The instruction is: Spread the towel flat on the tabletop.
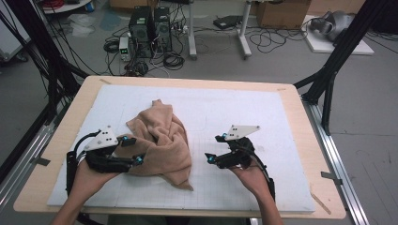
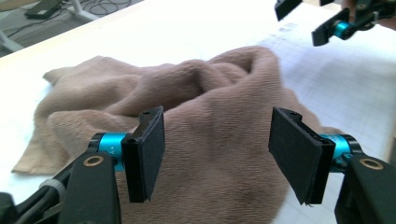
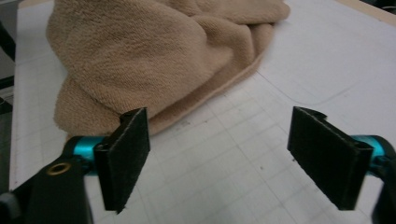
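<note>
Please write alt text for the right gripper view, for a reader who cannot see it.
Two open black jaws of the right gripper frame a white gridded mat, nothing between them. Beyond the left jaw lies a crumpled tan towel.

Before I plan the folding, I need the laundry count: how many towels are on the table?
1. A single crumpled tan towel lies on the white grid mat, left of centre, by the left gripper. Its bunched folds could hide a smaller cloth, but none shows.

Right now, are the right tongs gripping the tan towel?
No, the right tongs stand open over bare mat, with the towel beyond them.
</note>
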`<state>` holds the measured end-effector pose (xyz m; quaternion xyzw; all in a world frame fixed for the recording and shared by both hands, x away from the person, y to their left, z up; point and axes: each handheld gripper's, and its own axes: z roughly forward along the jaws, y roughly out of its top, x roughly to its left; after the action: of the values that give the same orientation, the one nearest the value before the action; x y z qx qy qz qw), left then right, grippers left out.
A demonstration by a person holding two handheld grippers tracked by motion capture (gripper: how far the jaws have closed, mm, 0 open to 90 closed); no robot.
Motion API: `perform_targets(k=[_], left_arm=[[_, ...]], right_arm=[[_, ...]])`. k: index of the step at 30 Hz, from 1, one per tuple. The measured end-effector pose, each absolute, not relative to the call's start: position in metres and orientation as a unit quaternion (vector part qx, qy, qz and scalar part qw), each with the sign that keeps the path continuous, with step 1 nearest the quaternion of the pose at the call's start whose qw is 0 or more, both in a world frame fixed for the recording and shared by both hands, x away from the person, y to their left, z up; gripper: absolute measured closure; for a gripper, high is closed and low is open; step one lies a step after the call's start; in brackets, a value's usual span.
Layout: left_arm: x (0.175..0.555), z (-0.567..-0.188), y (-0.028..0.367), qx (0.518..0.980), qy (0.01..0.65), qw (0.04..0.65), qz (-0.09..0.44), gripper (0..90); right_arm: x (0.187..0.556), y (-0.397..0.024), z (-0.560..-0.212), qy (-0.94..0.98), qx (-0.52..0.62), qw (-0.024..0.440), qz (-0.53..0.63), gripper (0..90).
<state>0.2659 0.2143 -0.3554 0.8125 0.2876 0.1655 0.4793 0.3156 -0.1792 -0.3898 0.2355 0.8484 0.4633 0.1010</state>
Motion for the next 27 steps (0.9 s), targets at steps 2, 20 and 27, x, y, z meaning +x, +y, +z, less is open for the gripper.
perform_targets(k=[2, 20, 27], left_arm=[[0.275, -0.363, 0.215, 0.818, 0.290, 0.469, 0.163, 36.5], [0.296, -0.420, 0.214, 0.858, 0.301, 0.401, 0.106, 80.0], [0.286, -0.414, 0.213, 0.857, 0.299, 0.406, 0.110, 83.8]], right_arm=[[0.318, -0.172, -0.391, 0.851, 0.231, 0.095, 0.462, 27.8], [0.339, -0.100, -0.433, 0.890, 0.169, -0.016, 0.424, 70.6], [0.333, -0.113, -0.421, 0.893, 0.151, 0.002, 0.424, 84.2]])
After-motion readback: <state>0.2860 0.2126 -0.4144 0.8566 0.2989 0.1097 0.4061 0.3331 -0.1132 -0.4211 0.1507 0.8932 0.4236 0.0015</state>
